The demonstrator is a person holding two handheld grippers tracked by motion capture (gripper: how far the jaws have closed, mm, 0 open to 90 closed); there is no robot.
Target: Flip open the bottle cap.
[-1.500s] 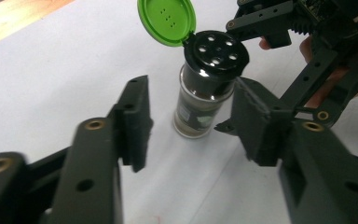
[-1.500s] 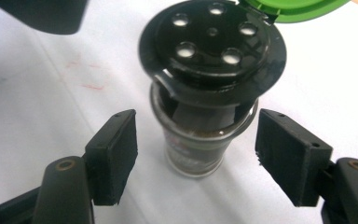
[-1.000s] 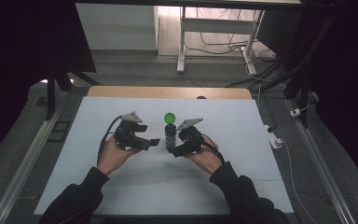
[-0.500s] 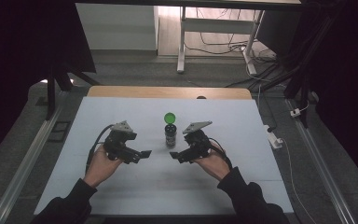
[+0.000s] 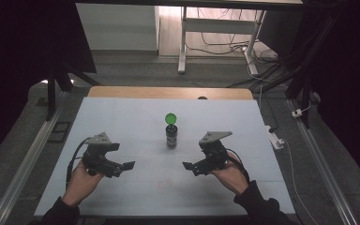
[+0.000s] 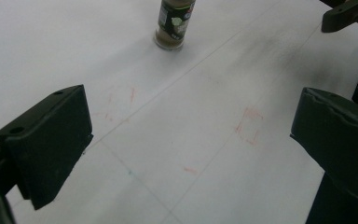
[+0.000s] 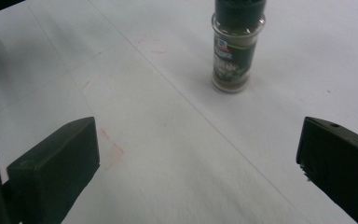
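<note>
A small spice jar [image 5: 171, 136] with a green cap stands upright in the middle of the white table [image 5: 122, 122]. My left gripper [image 5: 122, 156] hovers low to its front left, and my right gripper [image 5: 196, 158] to its front right. Each is a hand's width from the jar and points inward. Both have just been opening and now stand open, with nothing between the jaws. The left gripper view has the jar [image 6: 172, 25] far ahead beyond the left gripper [image 6: 191, 140], and a jaw of the right gripper [image 6: 347, 14] at the top right. In the right gripper view the jar [image 7: 235, 51] stands ahead of the right gripper [image 7: 196, 158].
Faint red marks [image 6: 249, 126] are drawn on the white table top. A wooden strip [image 5: 168, 92] edges the table's far side. Metal rails [image 5: 23, 164] run along both sides, and a white power strip [image 5: 275, 138] lies just off the right edge.
Both hands have drawn back from the jar, toward the person and apart from each other. Both pairs of jaws have opened wider. The jar has stayed where it was.
</note>
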